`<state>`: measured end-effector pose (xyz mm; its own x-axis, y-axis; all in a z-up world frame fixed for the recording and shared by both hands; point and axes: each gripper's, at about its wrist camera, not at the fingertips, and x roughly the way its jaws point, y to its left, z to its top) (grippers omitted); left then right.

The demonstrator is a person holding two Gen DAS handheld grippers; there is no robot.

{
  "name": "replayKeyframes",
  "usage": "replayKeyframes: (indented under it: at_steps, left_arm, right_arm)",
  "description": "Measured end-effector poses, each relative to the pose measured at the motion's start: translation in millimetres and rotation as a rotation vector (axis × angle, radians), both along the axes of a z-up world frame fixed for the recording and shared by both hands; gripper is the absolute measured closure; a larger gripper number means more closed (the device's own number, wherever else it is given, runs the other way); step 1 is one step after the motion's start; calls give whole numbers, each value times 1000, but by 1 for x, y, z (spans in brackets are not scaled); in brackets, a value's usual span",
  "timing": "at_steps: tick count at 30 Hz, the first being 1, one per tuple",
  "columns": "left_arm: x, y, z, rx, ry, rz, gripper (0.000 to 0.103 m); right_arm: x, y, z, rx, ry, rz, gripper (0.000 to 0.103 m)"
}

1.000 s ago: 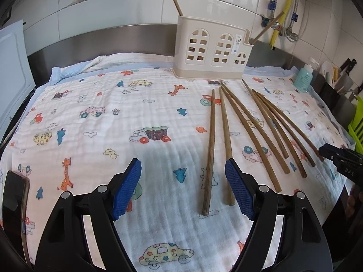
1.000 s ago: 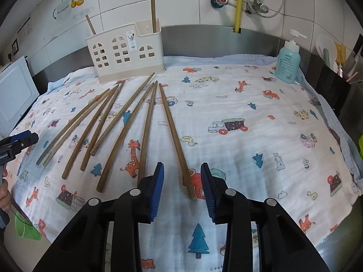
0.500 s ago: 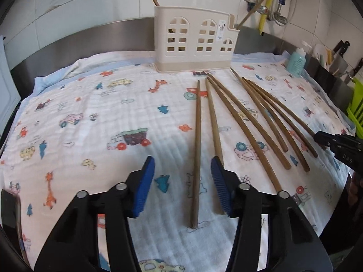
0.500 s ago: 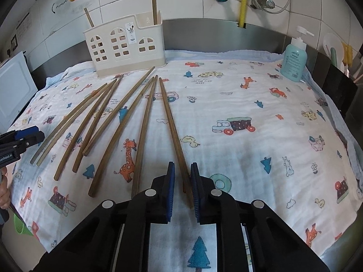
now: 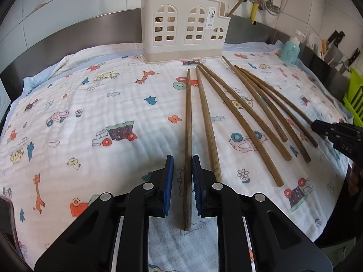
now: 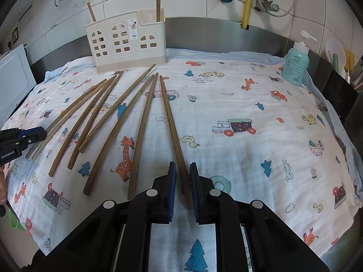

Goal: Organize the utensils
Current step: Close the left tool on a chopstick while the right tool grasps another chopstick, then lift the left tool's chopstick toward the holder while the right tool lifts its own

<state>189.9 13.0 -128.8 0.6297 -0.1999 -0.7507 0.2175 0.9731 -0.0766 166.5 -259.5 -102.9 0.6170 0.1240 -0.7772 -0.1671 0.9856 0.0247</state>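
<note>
1. Where the left wrist view looks down its own fingers, the left hand-held gripper [image 5: 182, 179] has just been closing, and its blue pads [image 5: 169, 181] now stand tight on either side of the leftmost chopstick [image 5: 188, 122], pinching it near its close end.
2. That chopstick lies on the printed cloth [image 5: 90, 113] over the tabletop, its far tip toward the cream holder [image 5: 183, 31] at the back wall.
3. More chopsticks [image 5: 249, 113] fan out to its right on the cloth, and two stand in the holder.
4. The other gripper's tip [image 5: 335, 133] shows at the right edge, beside the outermost sticks.
5. In the right wrist view, the right hand-held gripper [image 6: 182, 181] is pressed onto the rightmost chopstick [image 6: 170, 117], which runs between its pads toward the holder [image 6: 126, 43].
6. The other chopsticks [image 6: 102, 117] lie spread to the left of it on the cloth [image 6: 249, 102].
7. A green soap bottle [image 6: 295, 65] stands at the far right corner, well apart from the sticks.
</note>
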Motion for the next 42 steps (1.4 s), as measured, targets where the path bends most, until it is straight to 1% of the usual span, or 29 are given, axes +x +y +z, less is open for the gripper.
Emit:
replayKeyframes:
  at_steps: [3,5,11,13,15,18,21,25,28,33,36,42]
  left_arm:
    - [3,0,0,-2,8,7,87]
    - [4,0,0,-5,12,8,87]
    - [3,-2,0,12,10,9,87]
    - [3,-2,0,9,10,17,89]
    - [3,0,1,-3,17,27,94]
    - [3,5,2,-26,19,40,96]
    - [1,9,5,-34,6,57,96]
    - [-2,14,15,-54,-19,57,96]
    - [-5,17,27,-58,-52,55,96]
    - [-6,21,47,-81,-98,48,97]
    - [-5,23,60,-79,-134,45,97]
    - [5,26,83,-80,-199,41,99]
  right_arm:
    - [0,1,-1,-10,-4,3,91]
    - [0,2,-1,-23,-9,7,94]
    - [0,3,0,-10,-9,6,94]
    - [-3,3,3,-9,-14,7,95]
    - [-5,3,8,9,-22,10,95]
    - [-10,4,23,19,-58,13,96]
    - [-15,7,42,36,-106,24,96]
    - [-19,12,72,54,-175,46,96]
    - [-17,14,92,68,-210,68,96]
    - [-8,18,119,89,-247,106,96]
    - [0,22,135,98,-265,136,96]
    - [18,31,162,84,-292,182,96]
